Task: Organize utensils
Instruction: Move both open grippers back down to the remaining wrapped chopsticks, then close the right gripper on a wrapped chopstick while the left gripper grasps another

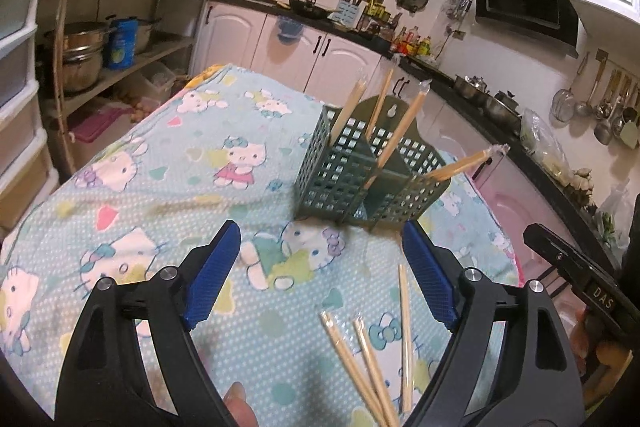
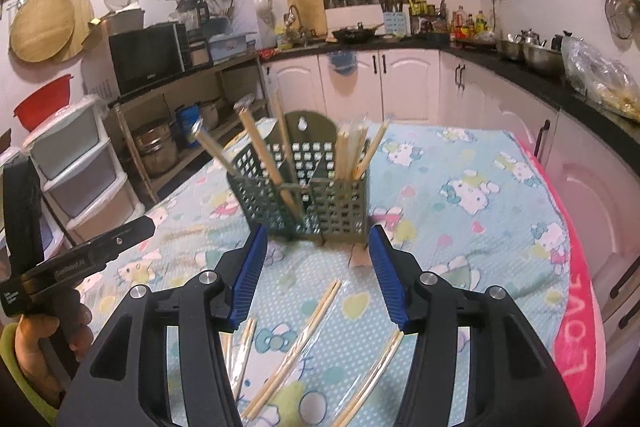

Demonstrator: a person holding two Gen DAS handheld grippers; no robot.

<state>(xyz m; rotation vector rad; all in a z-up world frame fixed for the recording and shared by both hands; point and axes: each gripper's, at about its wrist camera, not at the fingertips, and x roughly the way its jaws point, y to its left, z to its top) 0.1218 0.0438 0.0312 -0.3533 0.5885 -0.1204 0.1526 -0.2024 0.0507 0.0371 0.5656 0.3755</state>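
Note:
A green perforated utensil holder (image 1: 340, 183) (image 2: 340, 211) stands upright on the cartoon-cat tablecloth (image 1: 160, 195) (image 2: 460, 239). Several wrapped wooden chopsticks (image 1: 400, 135) (image 2: 352, 151) lean out of its compartments. More wrapped chopsticks (image 1: 374, 367) (image 2: 294, 347) lie loose on the cloth, nearer than the holder. My left gripper (image 1: 320, 231) hovers open above the cloth, just short of the holder, and the loose chopsticks lie under its right finger. My right gripper (image 2: 317, 233) is open too, over the loose chopsticks and facing the holder. Neither has anything between its blue pads.
The table's far and side edges drop off toward white kitchen cabinets (image 2: 400, 87) and an open shelf with pots (image 1: 84, 55). A pink towel (image 2: 576, 307) lines the table's right edge. A hand (image 2: 44, 343) holds the left gripper's black body at the frame's left.

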